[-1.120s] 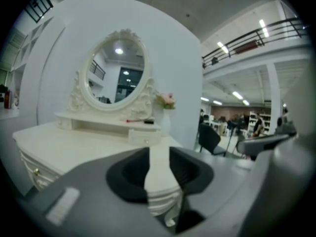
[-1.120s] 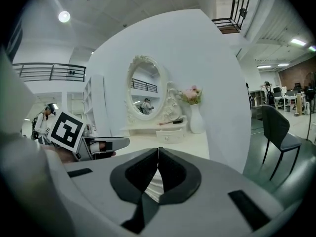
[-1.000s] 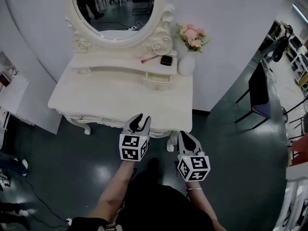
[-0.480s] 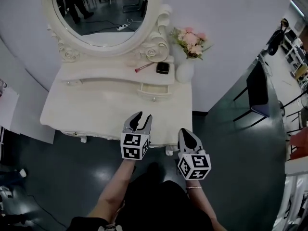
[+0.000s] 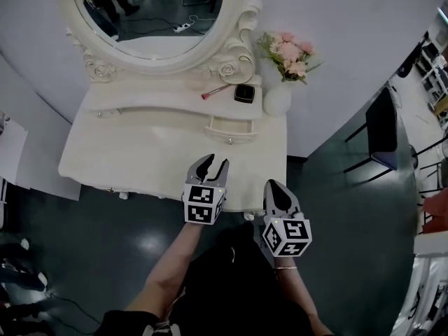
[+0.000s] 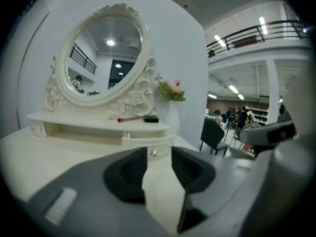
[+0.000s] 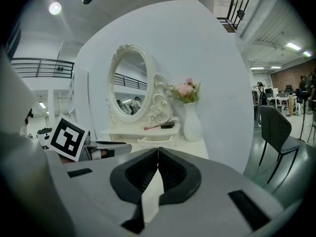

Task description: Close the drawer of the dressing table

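The white dressing table (image 5: 126, 152) has a small drawer (image 5: 229, 128) standing pulled out under its raised shelf, right of centre, with a round knob (image 6: 154, 153) on its front. My left gripper (image 5: 212, 163) hovers over the table's front part, short of the drawer and pointing at it. Its jaws have just been opening; they are open with nothing between them. My right gripper (image 5: 274, 185) is shut and empty, just off the table's front right corner. In the right gripper view the drawer (image 7: 157, 141) lies straight ahead of that gripper (image 7: 158, 149).
An oval mirror (image 5: 150, 12) rises behind the shelf. On the shelf lie a pink stick (image 5: 215, 91) and a black compact (image 5: 244, 93); a white vase of flowers (image 5: 278, 96) stands at the right end. A dark chair (image 5: 383, 135) is off to the right.
Both grippers have moved forward toward the table; the left one now hangs over the tabletop. Its jaws stand wider apart than a second ago.
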Available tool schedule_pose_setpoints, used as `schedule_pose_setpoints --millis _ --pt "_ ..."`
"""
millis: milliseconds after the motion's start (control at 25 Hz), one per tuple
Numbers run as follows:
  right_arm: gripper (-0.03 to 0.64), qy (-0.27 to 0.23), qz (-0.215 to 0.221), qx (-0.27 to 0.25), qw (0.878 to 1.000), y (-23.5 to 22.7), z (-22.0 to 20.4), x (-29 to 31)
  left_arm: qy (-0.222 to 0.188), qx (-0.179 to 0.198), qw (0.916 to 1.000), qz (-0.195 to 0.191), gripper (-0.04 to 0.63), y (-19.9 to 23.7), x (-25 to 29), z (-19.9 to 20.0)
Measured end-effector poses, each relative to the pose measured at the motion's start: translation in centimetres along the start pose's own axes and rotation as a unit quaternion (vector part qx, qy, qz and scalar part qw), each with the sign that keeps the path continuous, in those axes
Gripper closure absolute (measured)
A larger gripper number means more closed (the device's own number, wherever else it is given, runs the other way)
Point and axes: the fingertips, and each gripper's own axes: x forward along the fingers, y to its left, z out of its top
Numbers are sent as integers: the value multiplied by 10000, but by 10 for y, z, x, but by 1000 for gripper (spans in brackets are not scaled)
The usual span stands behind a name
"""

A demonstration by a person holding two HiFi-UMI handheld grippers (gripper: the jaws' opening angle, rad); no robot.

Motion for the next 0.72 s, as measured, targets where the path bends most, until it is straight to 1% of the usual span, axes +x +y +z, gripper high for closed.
schedule_pose_setpoints --millis 280,560,720 --pt "612 -9 190 -71 9998 -7 9 14 87 1 9998 201 440 2 16 0" --pt "612 77 330 -98 9994 -26 14 31 204 -52 9991 356 440 1 40 -3" --pt "612 125 408 -77 9991 -38 16 39 350 -66 9984 437 441 0 55 -8"
